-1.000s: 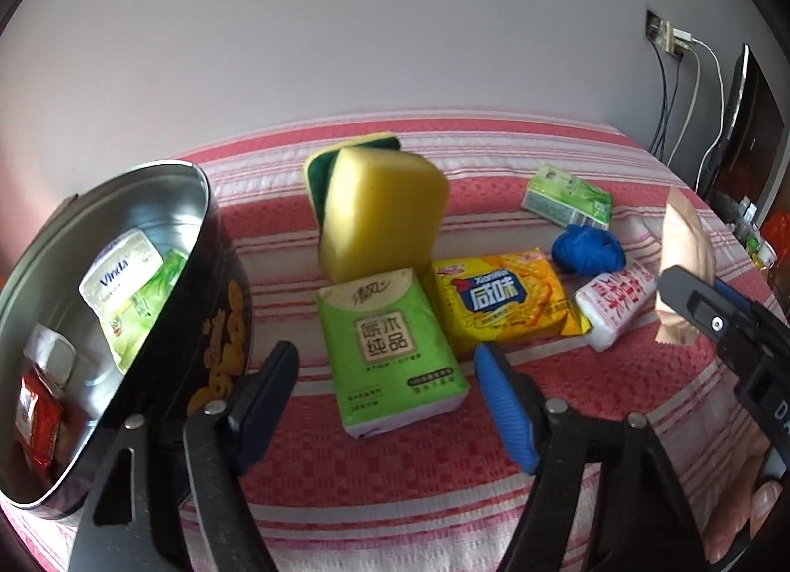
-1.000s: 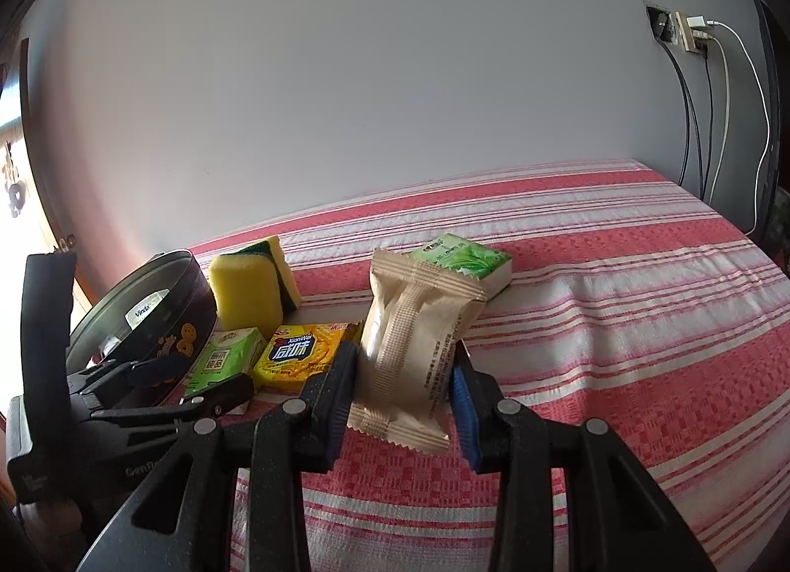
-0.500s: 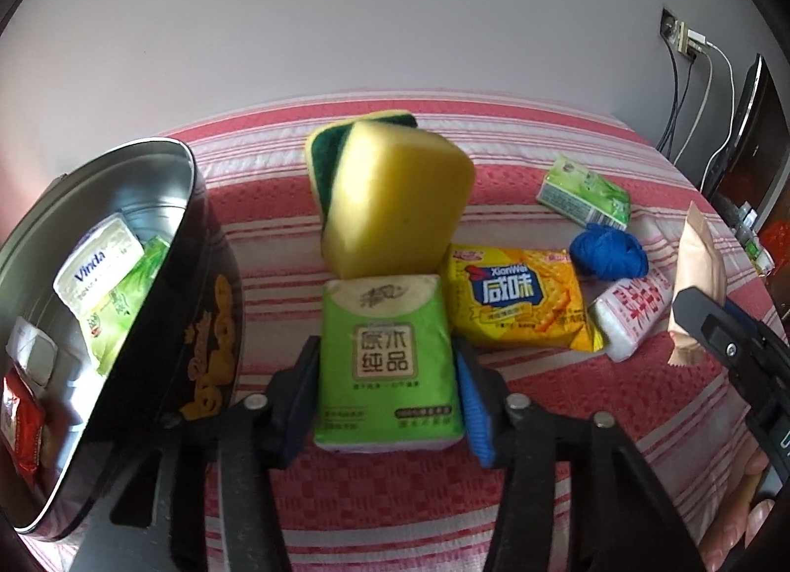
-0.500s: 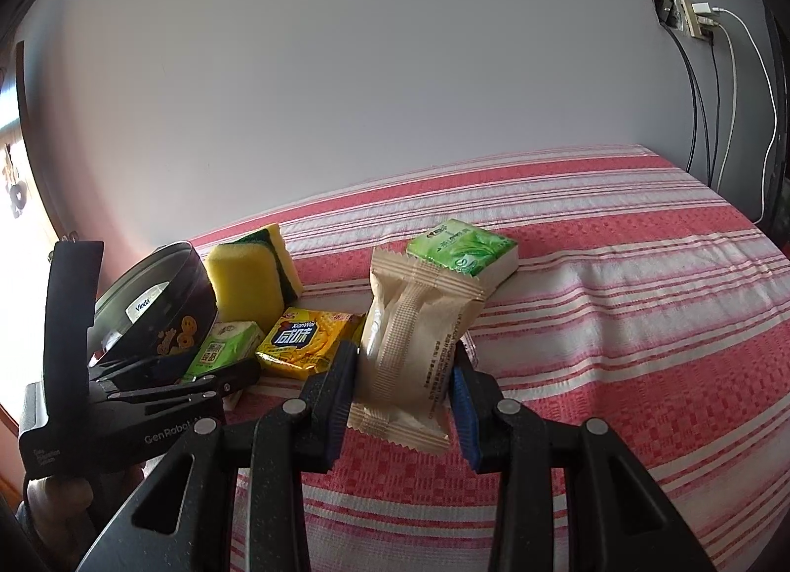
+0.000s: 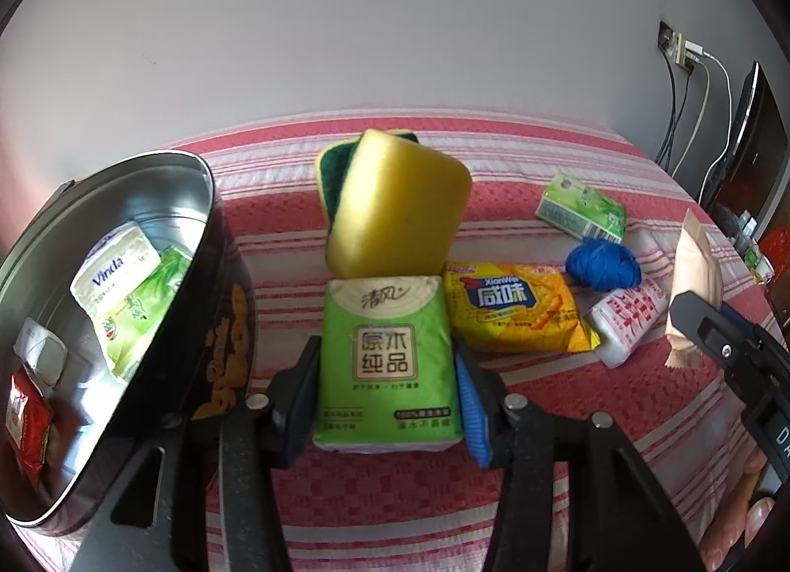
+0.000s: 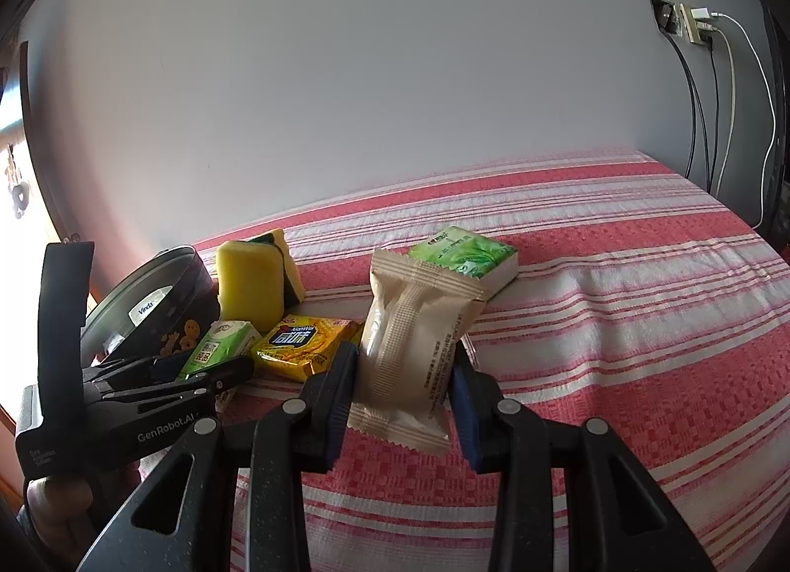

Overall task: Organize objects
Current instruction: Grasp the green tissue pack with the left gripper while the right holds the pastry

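Left gripper (image 5: 387, 391) clamped on the green tissue pack (image 5: 387, 354), one pad on each long side; pack lies flat on the red-and-white striped cloth (image 5: 617, 424), front face up; its far end touches the yellow sponge (image 5: 395, 214), which stands tilted with its green scouring side toward the wall; black metal tin (image 5: 217, 325) just left of the pack, open, holding a white Vinda tissue pack (image 5: 111, 268), a green-leaf packet (image 5: 140, 310) and a red sachet (image 5: 27, 416) among other small bits; yellow cracker packet (image 5: 516, 312) just right of the green tissue pack; blue yarn ball (image 5: 602, 265) and white-and-red packet (image 5: 627, 320) further right, touching each other; green-leaf tissue pack (image 5: 580, 211) near the yarn, toward the wall. Right gripper (image 6: 402, 396) closed on a beige snack pouch (image 6: 414, 349), held upright above the cloth, pads pressing both side edges; in the right wrist view the left gripper's body shows at lower left, a hand (image 6: 57, 498) around its handle; wall socket with cables (image 6: 691, 26) at upper right.
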Demonstrator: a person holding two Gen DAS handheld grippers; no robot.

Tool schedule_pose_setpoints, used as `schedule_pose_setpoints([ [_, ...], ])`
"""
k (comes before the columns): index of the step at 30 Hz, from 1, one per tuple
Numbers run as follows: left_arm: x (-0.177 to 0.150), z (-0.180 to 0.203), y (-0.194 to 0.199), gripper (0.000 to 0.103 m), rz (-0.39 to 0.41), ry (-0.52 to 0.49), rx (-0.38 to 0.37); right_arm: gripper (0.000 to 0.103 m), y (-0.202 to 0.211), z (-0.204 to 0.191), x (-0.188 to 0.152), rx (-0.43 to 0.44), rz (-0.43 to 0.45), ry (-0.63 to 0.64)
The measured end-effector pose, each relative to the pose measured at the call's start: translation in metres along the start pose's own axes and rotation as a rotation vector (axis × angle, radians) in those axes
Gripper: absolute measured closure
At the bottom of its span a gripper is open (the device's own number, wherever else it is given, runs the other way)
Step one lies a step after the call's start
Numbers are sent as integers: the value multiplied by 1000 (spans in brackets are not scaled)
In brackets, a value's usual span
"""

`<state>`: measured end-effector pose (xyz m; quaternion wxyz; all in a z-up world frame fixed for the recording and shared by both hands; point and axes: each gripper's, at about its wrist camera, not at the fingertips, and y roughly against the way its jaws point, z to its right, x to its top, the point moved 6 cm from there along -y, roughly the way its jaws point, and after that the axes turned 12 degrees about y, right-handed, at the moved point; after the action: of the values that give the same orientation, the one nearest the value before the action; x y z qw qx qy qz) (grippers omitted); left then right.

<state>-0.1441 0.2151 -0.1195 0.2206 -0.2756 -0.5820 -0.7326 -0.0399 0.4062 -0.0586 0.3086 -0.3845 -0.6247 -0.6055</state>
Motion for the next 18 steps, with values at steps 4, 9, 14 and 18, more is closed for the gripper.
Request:
schedule_pose_setpoints([
  [4, 4, 0, 3, 54, 31, 10, -3, 64, 6, -2, 1, 1, 38, 12],
  [9, 7, -1, 9, 54, 63, 18, -12, 64, 8, -3, 3, 5, 58, 16],
  [14, 8, 6, 12, 54, 92, 5, -17, 64, 11, -3, 4, 8, 73, 22],
  [18, 8, 6, 16, 54, 112, -3, -17, 64, 11, -2, 4, 8, 76, 23],
])
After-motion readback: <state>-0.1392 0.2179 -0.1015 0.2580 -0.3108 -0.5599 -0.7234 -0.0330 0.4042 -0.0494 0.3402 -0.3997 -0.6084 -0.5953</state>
